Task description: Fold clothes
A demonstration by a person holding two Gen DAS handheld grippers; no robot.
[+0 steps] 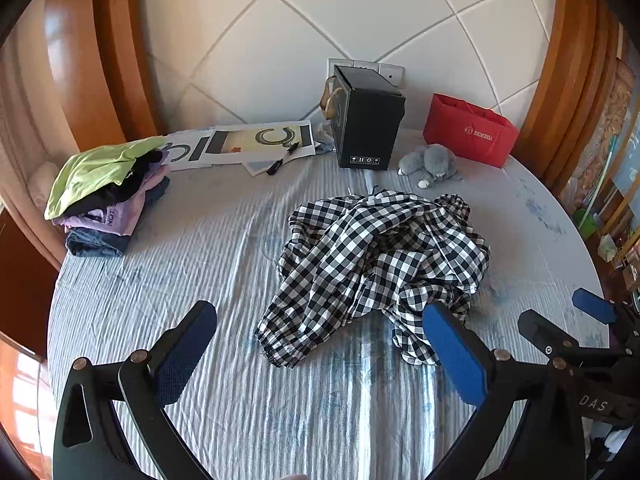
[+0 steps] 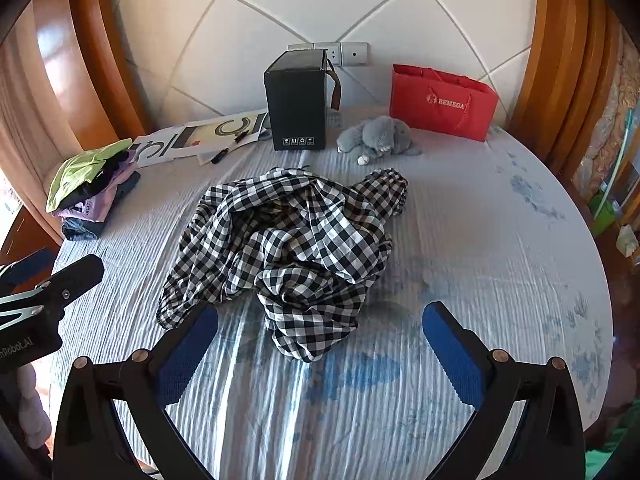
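- 1 crumpled black-and-white checked cotton garment (image 1: 380,268) lies in a heap mid-bed on the pale blue ribbed bedspread (image 1: 180,280)
- 1 stack of folded clothes (image 1: 104,196), lime green on top, sits far left
- 1 black cardboard box (image 1: 368,120), 1 red paper bag (image 1: 470,132) and 1 grey plush toy (image 1: 430,162) stand by the headboard
- 2 claws: left gripper (image 1: 320,340) spread wide, empty, garment hem just ahead between its fingers
- right gripper (image 2: 320,340) likewise released, heap just ahead, untouched
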